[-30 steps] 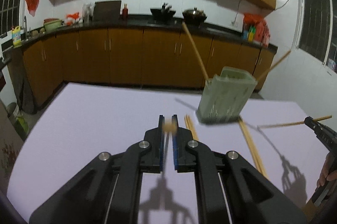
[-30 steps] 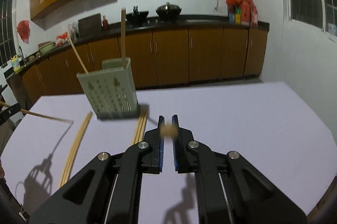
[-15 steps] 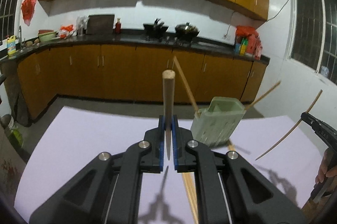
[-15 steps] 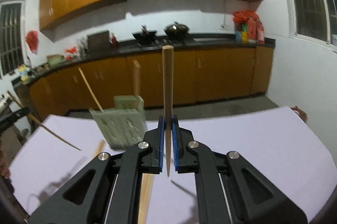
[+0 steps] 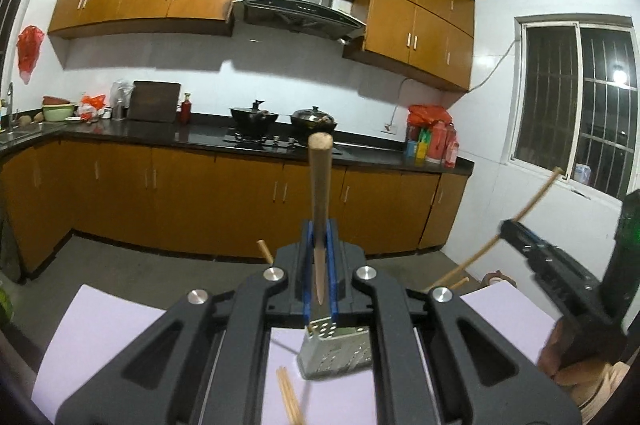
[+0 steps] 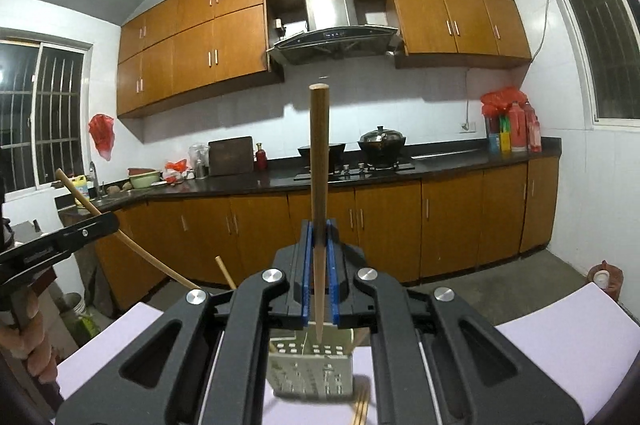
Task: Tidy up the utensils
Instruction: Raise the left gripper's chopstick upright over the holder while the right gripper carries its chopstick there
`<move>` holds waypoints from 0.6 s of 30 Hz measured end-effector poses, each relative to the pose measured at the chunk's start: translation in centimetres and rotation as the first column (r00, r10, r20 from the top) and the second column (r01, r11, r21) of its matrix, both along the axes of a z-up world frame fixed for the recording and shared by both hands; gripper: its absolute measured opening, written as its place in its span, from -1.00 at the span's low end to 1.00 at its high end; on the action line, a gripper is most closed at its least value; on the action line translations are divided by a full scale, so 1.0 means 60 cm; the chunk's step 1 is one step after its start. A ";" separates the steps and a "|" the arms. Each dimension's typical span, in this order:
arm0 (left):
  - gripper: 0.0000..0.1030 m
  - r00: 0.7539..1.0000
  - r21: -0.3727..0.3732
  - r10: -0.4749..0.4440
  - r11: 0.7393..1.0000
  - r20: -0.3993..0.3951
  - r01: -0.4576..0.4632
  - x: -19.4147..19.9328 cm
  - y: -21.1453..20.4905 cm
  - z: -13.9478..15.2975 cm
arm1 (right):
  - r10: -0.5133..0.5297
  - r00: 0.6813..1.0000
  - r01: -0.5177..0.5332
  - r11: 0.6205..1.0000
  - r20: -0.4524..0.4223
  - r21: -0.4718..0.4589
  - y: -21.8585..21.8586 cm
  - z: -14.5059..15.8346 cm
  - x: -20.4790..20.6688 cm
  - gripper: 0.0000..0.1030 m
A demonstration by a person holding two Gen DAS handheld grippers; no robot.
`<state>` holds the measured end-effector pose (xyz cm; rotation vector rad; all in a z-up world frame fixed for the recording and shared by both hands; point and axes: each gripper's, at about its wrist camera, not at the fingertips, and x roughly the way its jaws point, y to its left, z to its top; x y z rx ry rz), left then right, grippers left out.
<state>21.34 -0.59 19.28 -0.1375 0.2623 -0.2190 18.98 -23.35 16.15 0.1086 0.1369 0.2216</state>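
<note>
Both of my tools have risen from the desk (image 5: 112, 321) over the last second. One second ago each chopstick pointed end-on at its camera; now each stands upright.

Left tool (image 5: 319, 265): clamped on a chopstick (image 5: 319, 185), blunt end at 12 o'clock, tapered tip down between the blue pads.

Right tool (image 6: 319, 277): likewise clamped on a chopstick (image 6: 319, 165), tip hanging just above the holder (image 6: 310, 369) rim.

The green perforated holder now sits low in both views, directly under the tips (earlier it lay ahead at 1 o'clock for the left and 11 o'clock for the right). Chopsticks already stand in it; loose ones (image 5: 290, 397) remain on the desk beside it.

Judgement: both sticks are positioned for insertion. The next move is a straight descent into the holder.
</note>
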 end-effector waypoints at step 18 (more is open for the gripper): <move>-0.82 0.972 0.026 -0.066 0.997 -0.225 0.073 0.112 -0.069 -0.132 | 0.011 0.980 -0.010 1.000 -0.198 0.003 0.019 -0.088 0.077 -0.80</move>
